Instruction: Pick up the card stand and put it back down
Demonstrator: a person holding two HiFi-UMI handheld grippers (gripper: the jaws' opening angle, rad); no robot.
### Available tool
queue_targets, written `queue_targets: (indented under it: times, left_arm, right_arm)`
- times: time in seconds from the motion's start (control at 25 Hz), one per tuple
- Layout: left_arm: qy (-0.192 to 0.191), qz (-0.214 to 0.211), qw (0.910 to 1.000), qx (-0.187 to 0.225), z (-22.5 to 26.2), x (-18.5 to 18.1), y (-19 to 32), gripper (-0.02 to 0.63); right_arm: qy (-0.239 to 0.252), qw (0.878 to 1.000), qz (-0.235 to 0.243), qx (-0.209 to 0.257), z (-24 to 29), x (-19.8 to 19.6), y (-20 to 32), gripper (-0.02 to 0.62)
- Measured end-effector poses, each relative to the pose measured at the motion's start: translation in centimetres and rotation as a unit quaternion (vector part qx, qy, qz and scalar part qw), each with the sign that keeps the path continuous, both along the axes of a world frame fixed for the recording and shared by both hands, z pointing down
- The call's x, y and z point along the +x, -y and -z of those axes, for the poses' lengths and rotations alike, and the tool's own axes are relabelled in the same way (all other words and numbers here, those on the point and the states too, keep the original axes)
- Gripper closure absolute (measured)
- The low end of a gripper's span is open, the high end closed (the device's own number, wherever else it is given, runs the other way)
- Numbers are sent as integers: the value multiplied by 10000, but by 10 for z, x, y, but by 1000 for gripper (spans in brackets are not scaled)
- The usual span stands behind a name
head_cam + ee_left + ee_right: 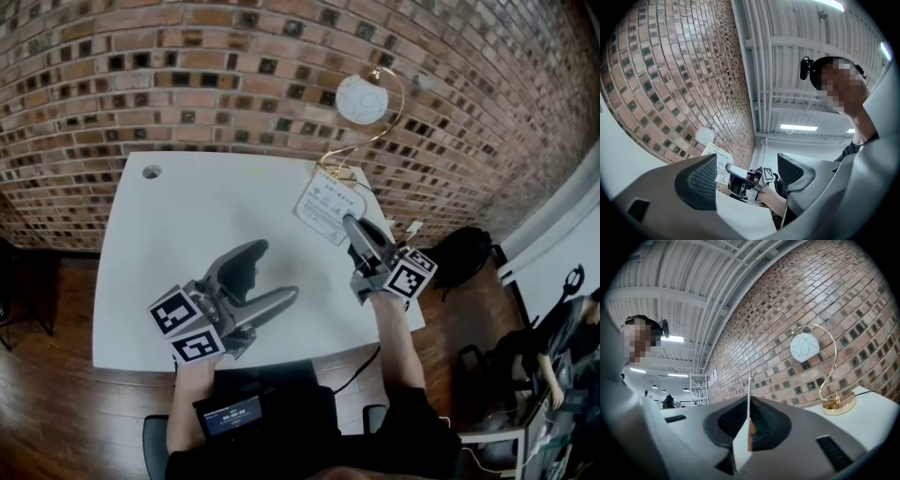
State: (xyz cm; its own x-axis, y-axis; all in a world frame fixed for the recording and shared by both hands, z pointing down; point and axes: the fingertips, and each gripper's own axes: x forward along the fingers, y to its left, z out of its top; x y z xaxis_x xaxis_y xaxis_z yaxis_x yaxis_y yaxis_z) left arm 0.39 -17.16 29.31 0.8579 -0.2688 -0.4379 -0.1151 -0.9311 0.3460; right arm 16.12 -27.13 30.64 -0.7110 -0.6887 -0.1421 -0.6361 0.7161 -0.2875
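The card stand (328, 208) is a white printed card near the table's right side, in front of the lamp. My right gripper (351, 223) is shut on its near edge; in the right gripper view the card (748, 425) shows edge-on, pinched between the dark pads. Whether its foot touches the table I cannot tell. My left gripper (277, 272) lies open on the white table (187, 234) at the lower left, holding nothing. In the left gripper view its open jaws (747, 176) frame the card (718, 161) and the right gripper (740, 182).
A lamp with a gold curved stem and white globe (362, 99) stands at the table's back right, its base (839, 404) close behind the card. A cable hole (152, 172) sits at the back left corner. A black bag (464, 253) lies on the floor to the right.
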Motion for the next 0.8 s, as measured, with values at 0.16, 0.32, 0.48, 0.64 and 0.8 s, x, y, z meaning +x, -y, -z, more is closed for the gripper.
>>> queue_targets:
  times: [0.16, 0.32, 0.48, 0.64, 0.8]
  left_arm:
    - [-67, 104, 9999, -24, 1, -7, 6, 210]
    - [27, 154, 9999, 47, 0, -9, 10, 210]
    - [165, 139, 9997, 83, 0, -9, 15, 210]
    - [230, 75, 9997, 45, 1, -8, 23, 210]
    - [375, 30, 9993, 55, -2, -4, 29, 210]
  right_arm:
    - [-128, 9997, 162, 149, 11, -17, 6, 567]
    - [-58, 9996, 272, 110, 11, -25, 13, 568]
    - [-63, 9993, 344, 109, 12, -32, 22, 568]
    - [37, 9991, 419, 30, 8, -34, 35, 568]
    - [134, 9988, 477, -20, 6, -33, 45, 568]
